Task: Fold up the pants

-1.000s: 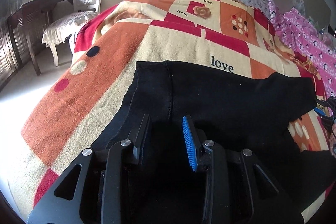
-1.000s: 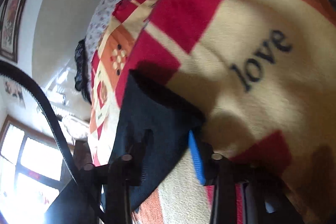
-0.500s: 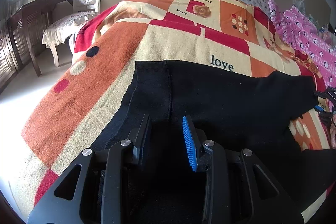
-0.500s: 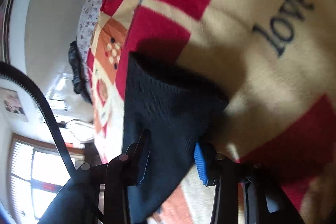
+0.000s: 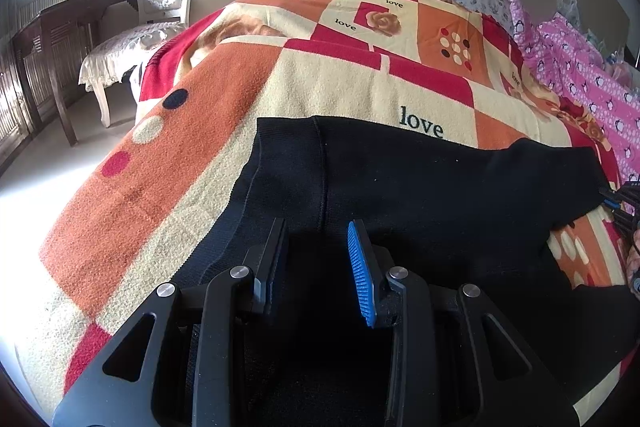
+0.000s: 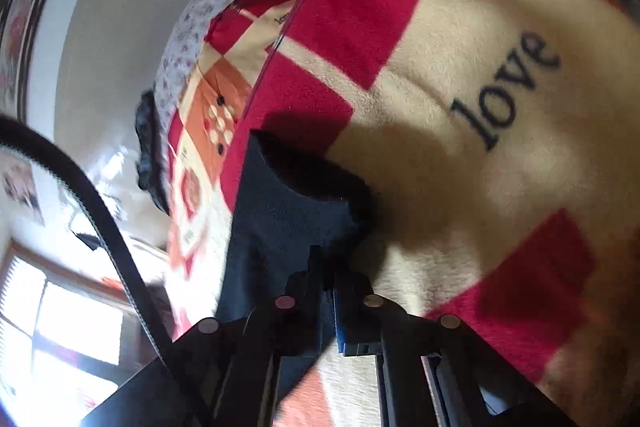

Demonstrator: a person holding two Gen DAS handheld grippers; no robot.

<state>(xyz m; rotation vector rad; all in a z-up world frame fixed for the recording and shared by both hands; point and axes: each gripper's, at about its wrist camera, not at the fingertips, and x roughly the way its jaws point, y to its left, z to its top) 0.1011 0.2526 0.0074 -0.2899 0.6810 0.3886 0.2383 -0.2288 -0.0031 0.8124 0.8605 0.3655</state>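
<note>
The black knitted pants [image 5: 400, 187] are spread on the checked red, orange and cream fleece blanket [image 5: 340, 95] of the bed, directly ahead of and beneath the left tongs [image 5: 318, 255]. These are held partly open above the cloth, with nothing gripped. The right tongs [image 6: 326, 267] are closed on a corner of the pants. A fold appears to be starting; next, that corner would need carrying across. Whether the left tongs touch the fabric cannot be told, and the right view is blurred.
</note>
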